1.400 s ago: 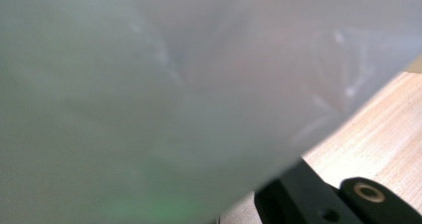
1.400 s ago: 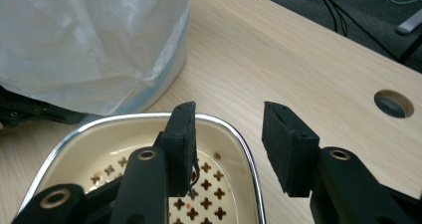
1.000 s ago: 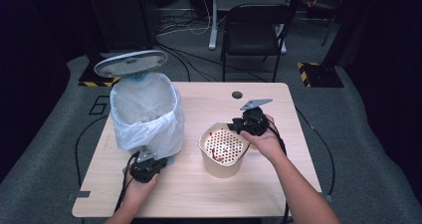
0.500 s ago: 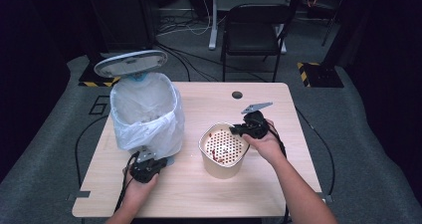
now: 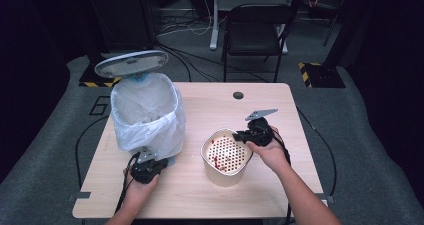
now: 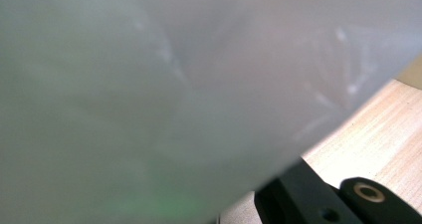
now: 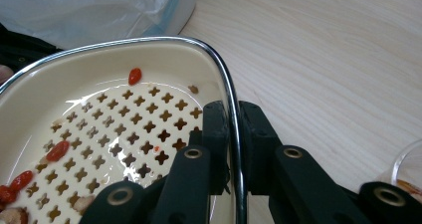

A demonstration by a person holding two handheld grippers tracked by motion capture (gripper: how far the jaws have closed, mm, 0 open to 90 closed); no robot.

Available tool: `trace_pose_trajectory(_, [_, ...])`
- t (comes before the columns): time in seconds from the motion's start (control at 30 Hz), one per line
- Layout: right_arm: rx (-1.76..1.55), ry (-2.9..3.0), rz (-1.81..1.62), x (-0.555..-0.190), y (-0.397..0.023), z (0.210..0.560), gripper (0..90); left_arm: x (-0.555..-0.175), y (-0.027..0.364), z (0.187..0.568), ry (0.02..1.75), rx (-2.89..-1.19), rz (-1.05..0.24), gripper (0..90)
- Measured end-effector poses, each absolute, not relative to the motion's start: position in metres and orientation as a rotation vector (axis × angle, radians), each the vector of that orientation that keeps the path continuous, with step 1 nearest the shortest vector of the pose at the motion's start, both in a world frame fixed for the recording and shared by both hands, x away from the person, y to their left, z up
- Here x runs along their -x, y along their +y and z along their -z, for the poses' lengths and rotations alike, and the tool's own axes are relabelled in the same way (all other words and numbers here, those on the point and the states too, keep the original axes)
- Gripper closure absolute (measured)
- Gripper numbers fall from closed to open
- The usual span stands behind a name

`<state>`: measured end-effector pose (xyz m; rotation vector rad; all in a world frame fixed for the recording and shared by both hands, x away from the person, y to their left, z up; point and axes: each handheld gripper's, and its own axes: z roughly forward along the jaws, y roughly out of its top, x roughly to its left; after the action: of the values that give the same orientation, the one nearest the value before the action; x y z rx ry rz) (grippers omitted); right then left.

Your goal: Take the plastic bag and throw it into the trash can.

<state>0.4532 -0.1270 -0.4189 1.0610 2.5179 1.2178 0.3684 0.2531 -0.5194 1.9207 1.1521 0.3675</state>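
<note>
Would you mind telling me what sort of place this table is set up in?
Probably a lab or studio, not a kitchen: a wooden table on grey carpet, dark surroundings, loose cables on the floor and an office chair behind.

Cream strainer bowl [image 5: 226, 157] with cross-shaped holes

Bare counter [image 5: 280, 105] lies open behind and right of the strainer bowl [image 5: 226, 156] — unobstructed passage. The lined bin [image 5: 147, 114] blocks the left half, its raised lid [image 5: 131, 63] overhanging behind. Between bin and bowl, a narrow gap remains — front edge free.
</note>
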Motion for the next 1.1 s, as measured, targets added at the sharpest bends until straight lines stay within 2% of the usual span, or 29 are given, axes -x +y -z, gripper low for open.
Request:
trace_pose_trajectory(0.7, [-1.051, 2.527, -1.218, -0.426, -0.131, 0.419, 82.1, -0.368, 0.253, 0.519, 1.152, -1.922, -0.368, 90.0])
trace_pose_trajectory(0.83, [-1.067, 2.507, -1.241, -0.425, -0.133, 0.416, 64.6, -0.368, 0.253, 0.519, 1.152, -1.922, -0.368, 90.0])
trace_pose_trajectory(1.1, [-1.081, 2.424, -1.292, -0.432, -0.144, 0.399, 54.7, -0.368, 0.253, 0.519, 1.152, -1.924, -0.369, 90.0])
